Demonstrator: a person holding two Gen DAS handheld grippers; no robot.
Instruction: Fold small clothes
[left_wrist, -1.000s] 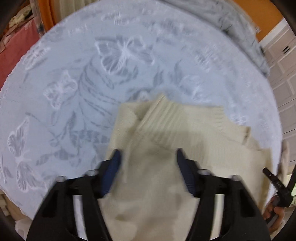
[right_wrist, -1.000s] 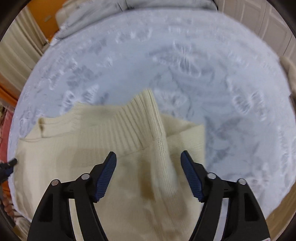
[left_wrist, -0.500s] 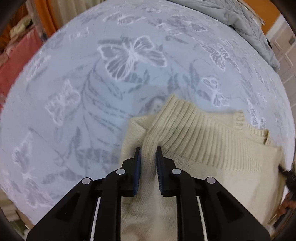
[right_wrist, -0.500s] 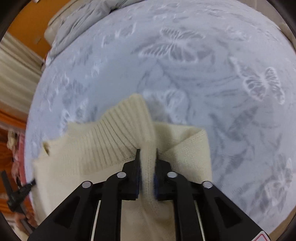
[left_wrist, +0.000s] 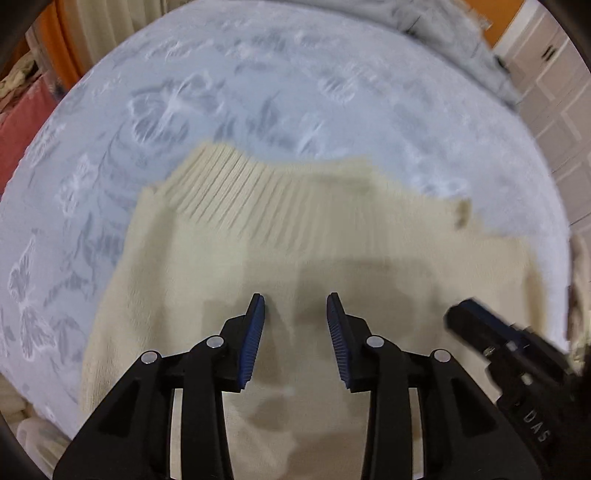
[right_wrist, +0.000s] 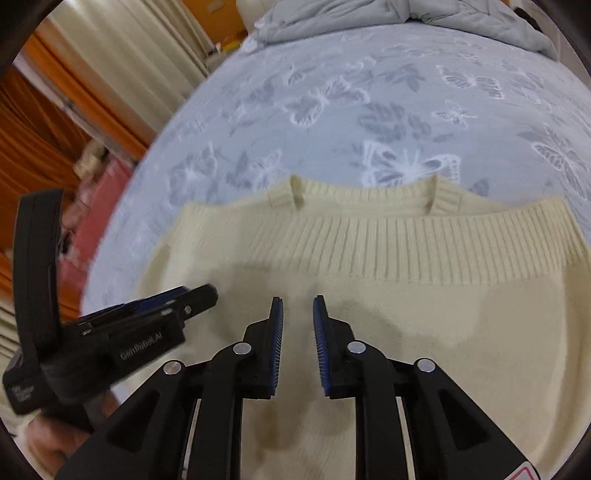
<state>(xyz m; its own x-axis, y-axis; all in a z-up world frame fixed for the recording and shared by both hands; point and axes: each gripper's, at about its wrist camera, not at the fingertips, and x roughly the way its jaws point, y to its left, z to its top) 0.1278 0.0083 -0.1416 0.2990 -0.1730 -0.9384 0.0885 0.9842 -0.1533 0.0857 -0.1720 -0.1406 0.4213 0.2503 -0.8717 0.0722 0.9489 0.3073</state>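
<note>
Bed: butterfly-print bedspread (right_wrist: 388, 110) lies bare and flat beyond the cream sweater (right_wrist: 406, 295), free passage there | far edge: rumpled grey quilt (right_wrist: 369, 18) blocks | left side: curtains (right_wrist: 122, 62) and pink bundle (right_wrist: 92, 206) crowd the bed edge | grippers: left gripper (left_wrist: 295, 306) and right gripper (right_wrist: 298, 301) near each other over the sweater, little room between

The left gripper (right_wrist: 192, 299) carries white lettering on its black body — "CentoBot.AI", somewhat blurred. The right gripper (left_wrist: 465, 314) shows "DAS" on its side — the rest is cut off.
</note>
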